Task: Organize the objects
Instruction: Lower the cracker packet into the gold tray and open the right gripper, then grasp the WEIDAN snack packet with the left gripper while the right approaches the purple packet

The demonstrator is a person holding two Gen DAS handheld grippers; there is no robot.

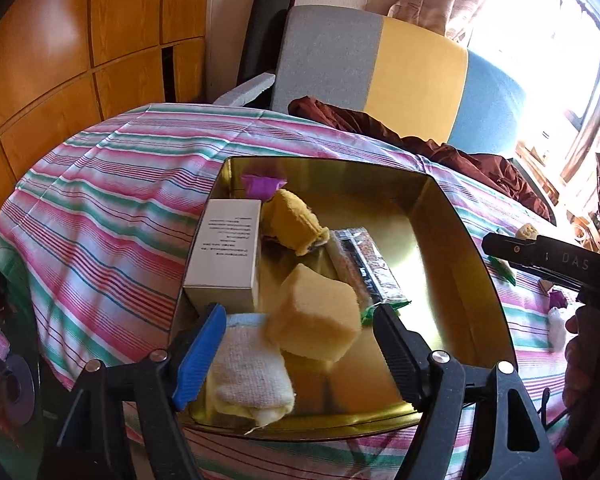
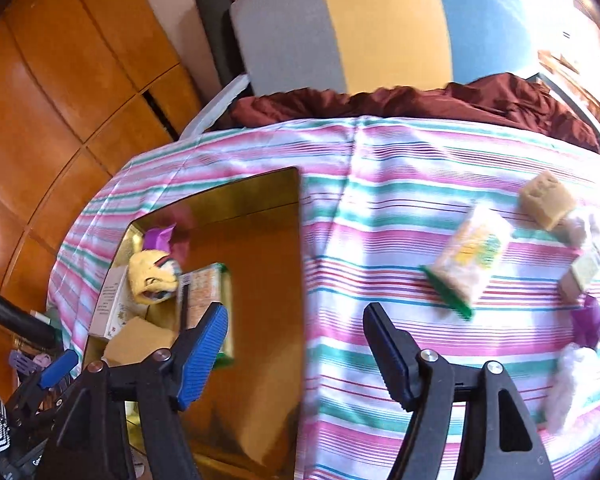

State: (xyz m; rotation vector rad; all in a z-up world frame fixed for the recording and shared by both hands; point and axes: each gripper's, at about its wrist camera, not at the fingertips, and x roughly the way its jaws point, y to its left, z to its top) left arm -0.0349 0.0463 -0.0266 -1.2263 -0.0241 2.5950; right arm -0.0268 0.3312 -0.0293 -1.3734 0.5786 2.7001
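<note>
A gold metal tray (image 1: 452, 216) is seen lying on a bed covered with a pink, green and white striped sheet (image 1: 112, 200). Over the tray's near edge the left gripper (image 1: 296, 344) is held with its jaws apart; a rolled white cloth (image 1: 252, 372) and a yellow sponge block (image 1: 316, 316) are seen between the fingers, but neither pad is seen pressing on them. The cloth lies just beside the blue-padded finger, and the sponge is touching the cloth. Further back in the tray a white carton (image 1: 226, 252) with printed text is laid along the left wall, a yellow knitted item (image 1: 296, 220) is set beside it, a purple wrapper (image 1: 260, 184) is tucked into the far corner, and a clear snack packet (image 1: 360, 268) with a dark strip is placed to the right of the sponge. The right half of the tray is left bare. The right gripper (image 2: 296, 344) is held above the tray's right edge, jaws wide and nothing between them. On the sheet to the right of the tray, well apart from it, a green-edged snack bag (image 2: 468, 256) is seen, with a second sponge block (image 2: 548, 200), a small box (image 2: 584, 272), a purple piece (image 2: 588, 320) and a white fluffy item (image 2: 572, 384) scattered near the right border, all blurred. A maroon cloth (image 2: 420, 100) is bunched at the bed's far end before a grey, yellow and blue headboard (image 2: 380, 24).
</note>
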